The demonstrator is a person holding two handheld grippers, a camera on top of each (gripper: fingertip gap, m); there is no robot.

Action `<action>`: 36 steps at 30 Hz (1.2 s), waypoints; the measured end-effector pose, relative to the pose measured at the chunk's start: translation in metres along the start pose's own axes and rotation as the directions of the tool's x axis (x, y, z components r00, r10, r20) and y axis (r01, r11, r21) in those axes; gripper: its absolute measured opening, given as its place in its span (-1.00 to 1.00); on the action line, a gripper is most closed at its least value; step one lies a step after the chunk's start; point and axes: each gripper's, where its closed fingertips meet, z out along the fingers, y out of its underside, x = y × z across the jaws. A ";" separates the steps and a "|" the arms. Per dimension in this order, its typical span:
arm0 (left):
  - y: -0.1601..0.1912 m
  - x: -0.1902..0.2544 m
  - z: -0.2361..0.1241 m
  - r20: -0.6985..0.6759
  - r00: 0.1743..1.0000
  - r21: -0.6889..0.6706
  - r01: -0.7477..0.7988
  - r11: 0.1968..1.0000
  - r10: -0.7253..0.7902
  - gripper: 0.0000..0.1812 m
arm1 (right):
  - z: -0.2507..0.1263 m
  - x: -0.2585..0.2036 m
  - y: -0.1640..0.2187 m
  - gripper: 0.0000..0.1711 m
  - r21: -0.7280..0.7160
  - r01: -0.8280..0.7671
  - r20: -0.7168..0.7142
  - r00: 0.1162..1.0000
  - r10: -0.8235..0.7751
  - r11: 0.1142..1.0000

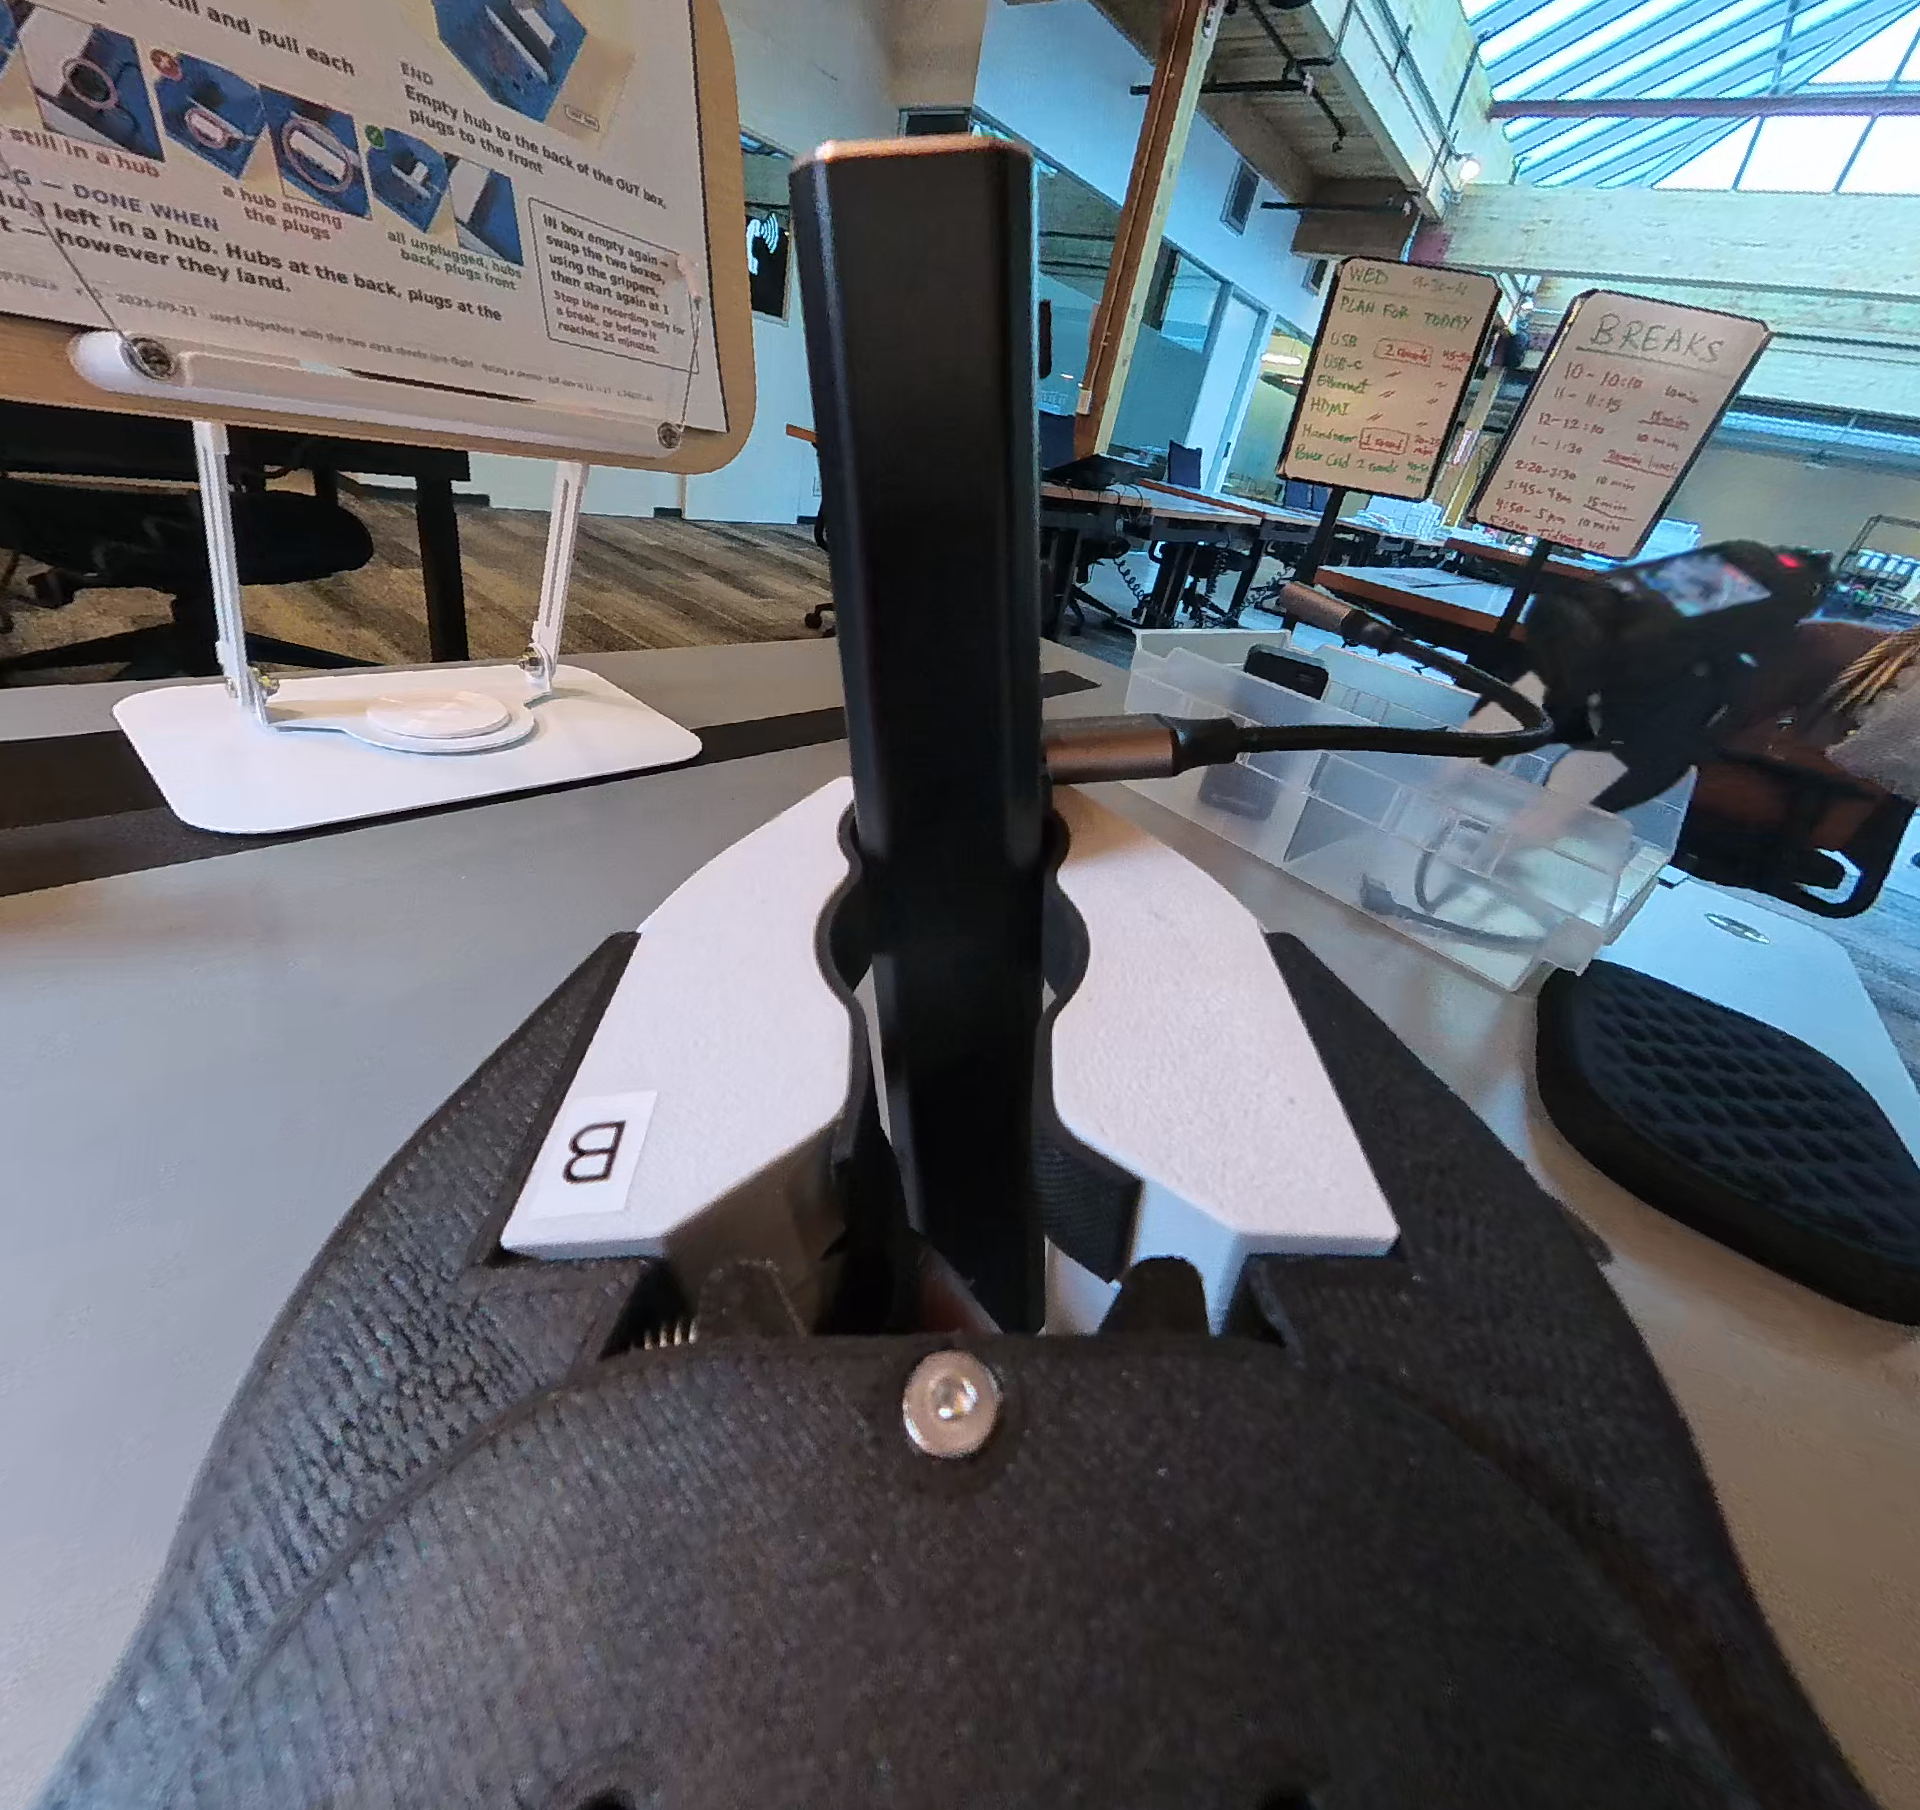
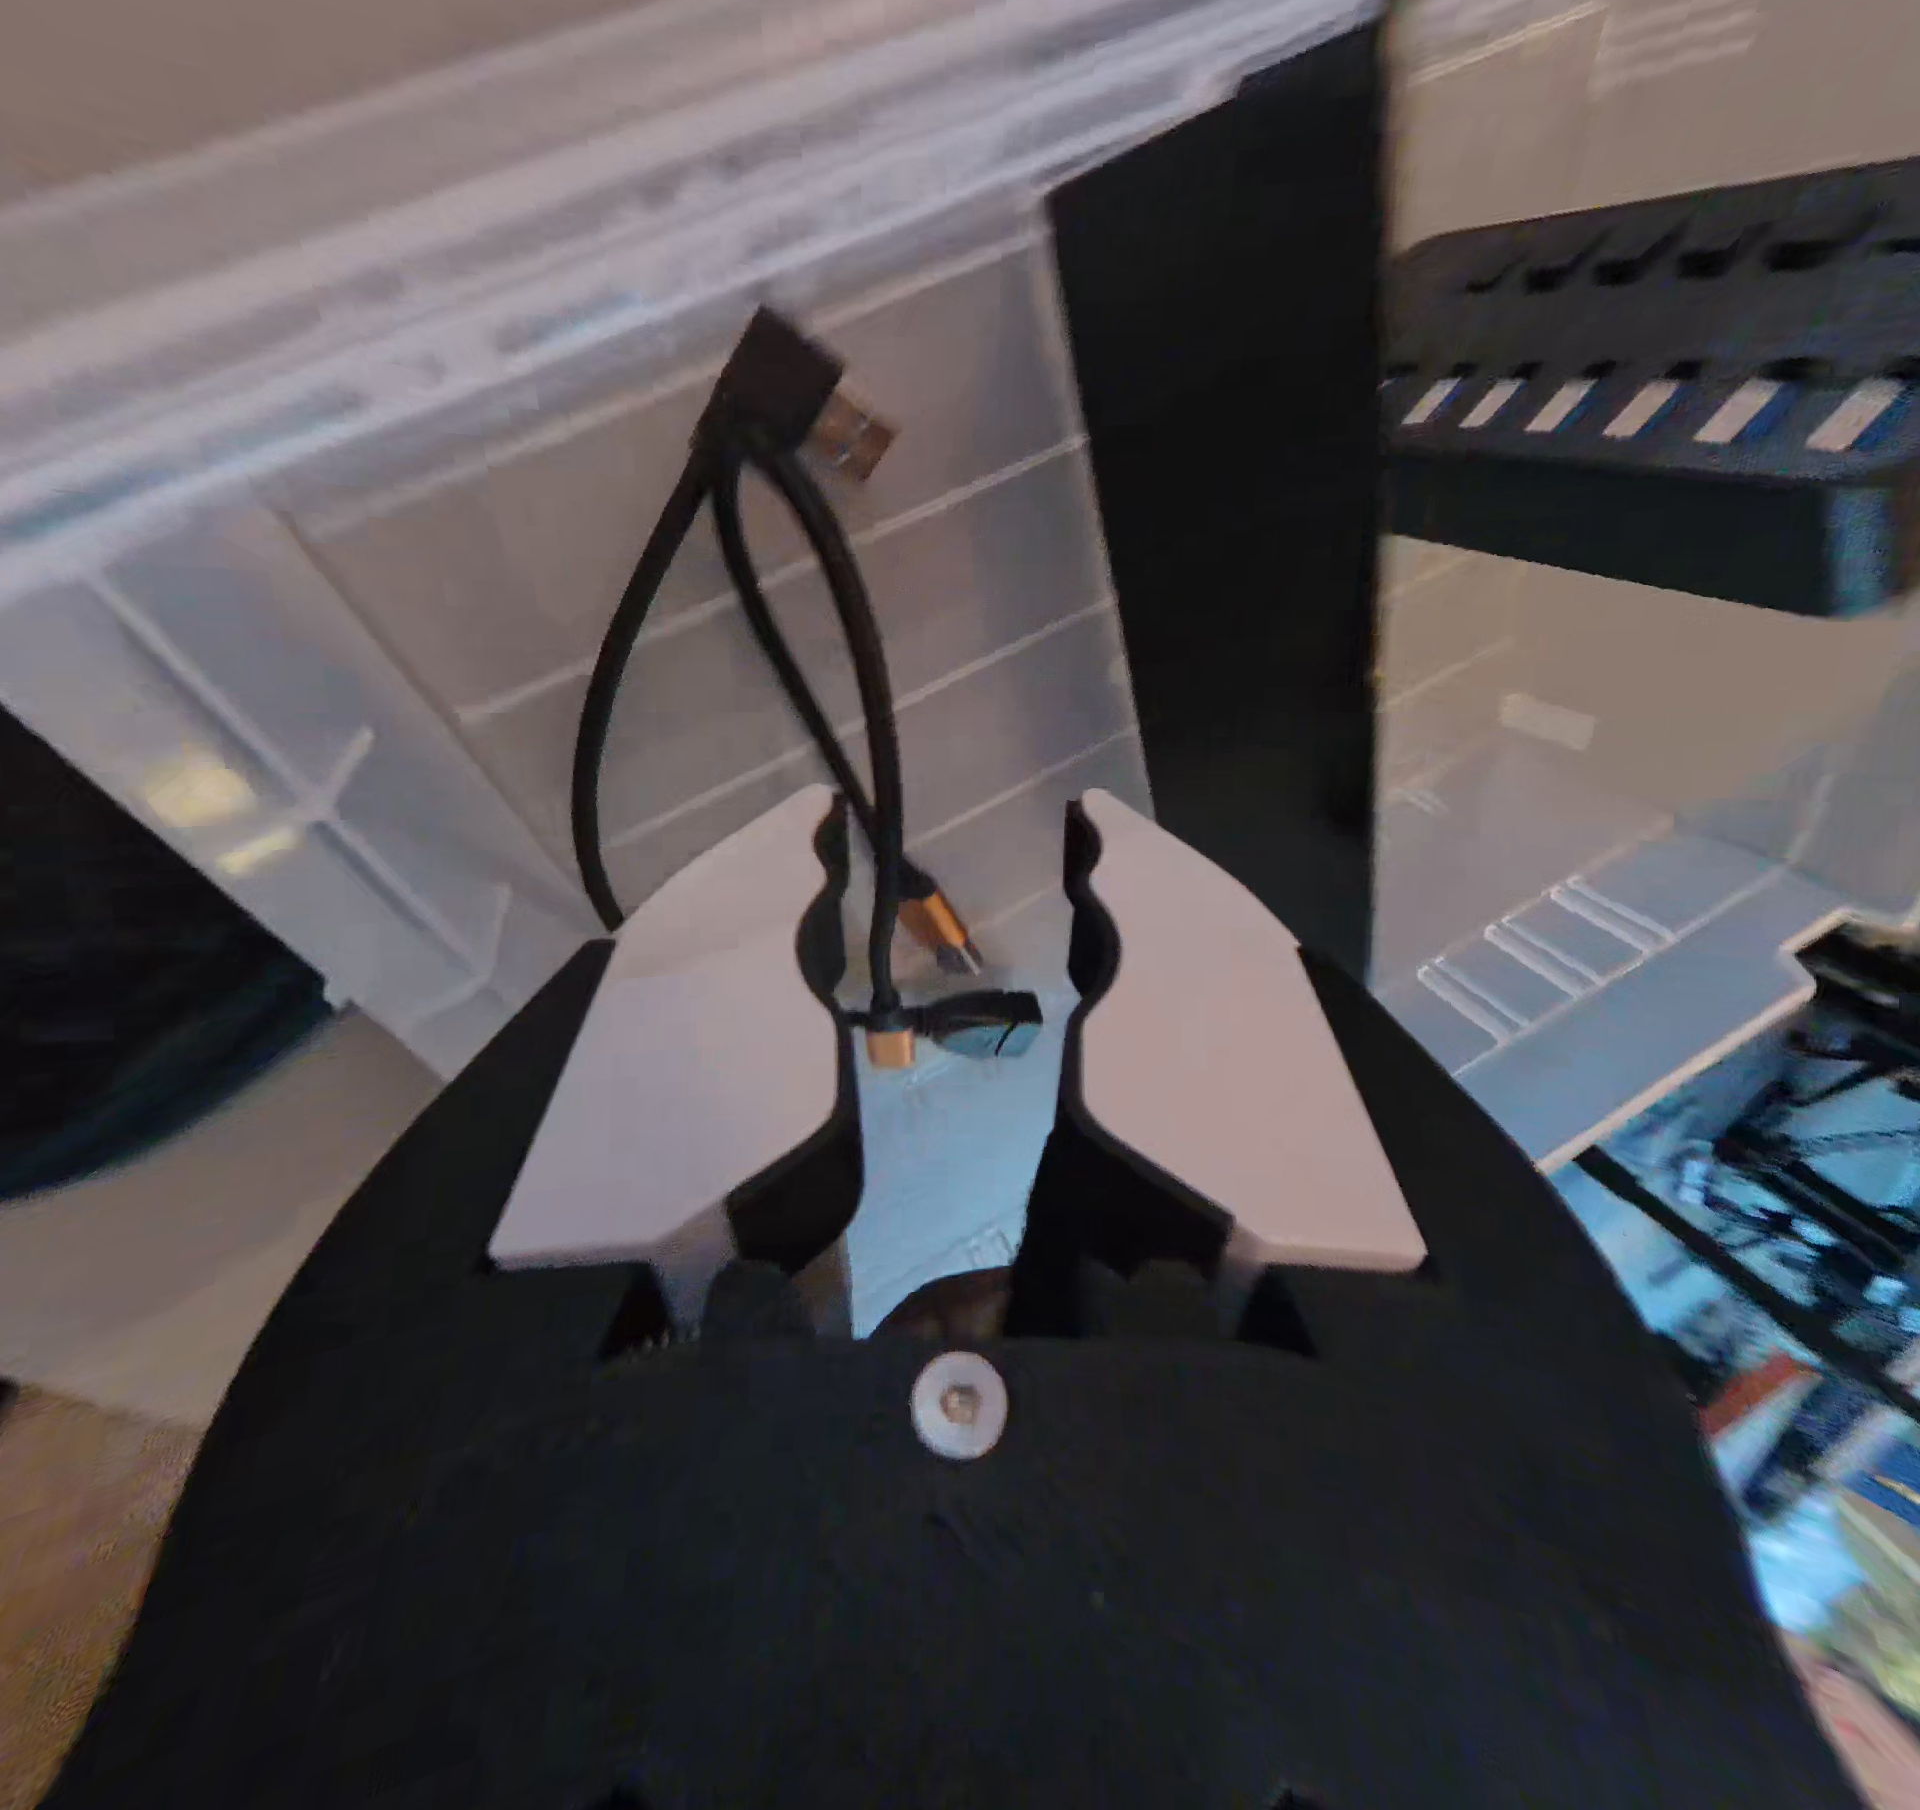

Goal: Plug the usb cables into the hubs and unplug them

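Upright, slim black hub (image 1: pixel 920 555), grey plug (image 1: pixel 1117 752) inserted

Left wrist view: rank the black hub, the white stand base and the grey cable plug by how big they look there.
1. black hub, though it sits nearest the camera, in the left gripper
2. white stand base
3. grey cable plug

Hub (image 1: pixel 925 555) upright between left gripper (image 1: pixel 951 825) fingers, cable plug (image 1: pixel 1117 752) in its right side. Bin (image 1: pixel 1538 825) on table (image 1: pixel 312 1033) right of hub, stand (image 1: pixel 405 732) behind-left. Right gripper (image 2: pixel 951 815) over bin (image 2: pixel 727 638); loose cables (image 2: pixel 821 617) in it, second hub (image 2: pixel 1662 451) to their right.
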 end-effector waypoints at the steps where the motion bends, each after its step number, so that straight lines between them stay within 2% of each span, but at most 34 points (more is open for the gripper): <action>1: 0.001 0.000 0.000 -0.002 1.000 -0.003 0.005 1.000 -0.005 -0.69 | -0.006 0.006 -0.006 -0.49 0.062 -0.057 -0.016 0.998 0.059 0.996; 3: 0.001 0.000 0.001 -0.006 1.000 -0.007 0.018 1.000 -0.018 -0.69 | -0.032 0.028 -0.024 -0.47 0.270 -0.188 -0.077 0.973 0.215 0.944; 4: 0.002 0.000 0.001 -0.006 1.000 -0.007 0.022 1.000 -0.022 -0.69 | -0.054 0.041 -0.039 -0.49 0.422 -0.259 -0.092 0.941 0.325 0.869; 5: 0.003 0.000 0.002 -0.003 1.000 -0.008 0.021 1.000 -0.021 -0.69 | -0.081 0.054 -0.056 -0.51 0.588 -0.307 -0.091 0.894 0.438 0.748; 6: 0.003 -0.001 0.002 0.003 1.000 -0.011 0.017 1.000 -0.017 -0.69 | -0.112 0.066 -0.073 -0.53 0.745 -0.317 -0.063 0.843 0.535 0.587; 7: 0.004 -0.001 0.002 0.012 1.000 -0.014 0.010 1.000 -0.009 -0.69 | -0.143 0.072 -0.089 -0.62 0.867 -0.301 -0.003 0.794 0.608 0.397; 8: 0.004 -0.002 0.002 0.022 1.000 -0.015 -0.001 1.000 0.001 -0.69 | -0.171 0.073 -0.105 -0.62 0.942 -0.271 0.082 0.761 0.644 0.200; 9: 0.004 -0.003 0.002 0.032 0.999 -0.016 -0.013 1.000 0.014 -0.69 | -0.195 0.069 -0.122 -0.52 0.972 -0.232 0.164 0.753 0.637 0.025; 10: 0.004 -0.004 0.002 0.044 0.999 -0.015 -0.027 1.000 0.028 -0.69 | -0.212 0.059 -0.142 -0.34 0.975 -0.200 0.219 0.772 0.597 -0.100; 11: 0.003 -0.005 0.001 0.059 0.997 -0.012 -0.045 0.999 0.046 -0.69 | -0.224 0.044 -0.165 -0.18 0.968 -0.192 0.248 0.803 0.541 -0.159; 12: 0.002 -0.007 0.000 0.079 0.994 -0.011 -0.070 0.998 0.070 -0.69 | -0.230 0.026 -0.192 -0.07 0.964 -0.213 0.264 0.839 0.475 -0.160; 13: 0.001 -0.010 -0.001 0.105 0.989 -0.012 -0.101 0.995 0.102 -0.69 | -0.230 0.003 -0.220 0.00 0.964 -0.246 0.267 0.880 0.393 -0.105; 14: -0.001 -0.012 -0.002 0.133 0.981 -0.016 -0.138 0.990 0.138 -0.69 | -0.227 -0.022 -0.248 -0.01 0.959 -0.285 0.273 0.912 0.308 -0.005; 16: -0.004 -0.017 -0.004 0.189 0.954 -0.030 -0.231 0.972 0.233 -0.69 | -0.219 -0.069 -0.297 -0.19 0.930 -0.331 0.310 0.940 0.146 0.159; 18: -0.006 -0.019 -0.006 0.230 0.911 -0.054 -0.339 0.939 0.342 -0.69 | -0.211 -0.101 -0.338 -0.51 0.911 -0.333 0.330 0.943 0.055 0.244; 19: -0.007 -0.019 -0.007 0.240 0.889 -0.063 -0.386 0.920 0.389 -0.69 | -0.201 -0.110 -0.354 -0.59 0.900 -0.324 0.327 0.944 0.042 0.291; 21: -0.009 -0.015 -0.007 0.240 0.856 -0.069 -0.455 0.888 0.458 -0.69 | -0.175 -0.115 -0.378 -0.59 0.869 -0.337 0.343 0.938 0.049 0.362; 25: -0.007 -0.007 -0.005 0.214 0.820 -0.076 -0.527 0.846 0.530 -0.69 | -0.145 -0.115 -0.398 -0.55 0.827 -0.435 0.448 0.893 0.050 0.357; 29: -0.001 -0.002 -0.002 0.191 0.775 -0.096 -0.595 0.798 0.602 -0.69 | -0.138 -0.118 -0.397 -0.79 0.844 -0.416 0.432 0.902 0.031 0.340; 36: -0.002 -0.014 -0.004 0.221 0.753 -0.159 -0.599 0.785 0.620 -0.69 | -0.135 -0.116 -0.404 -0.79 0.840 -0.469 0.448 0.883 0.140 0.271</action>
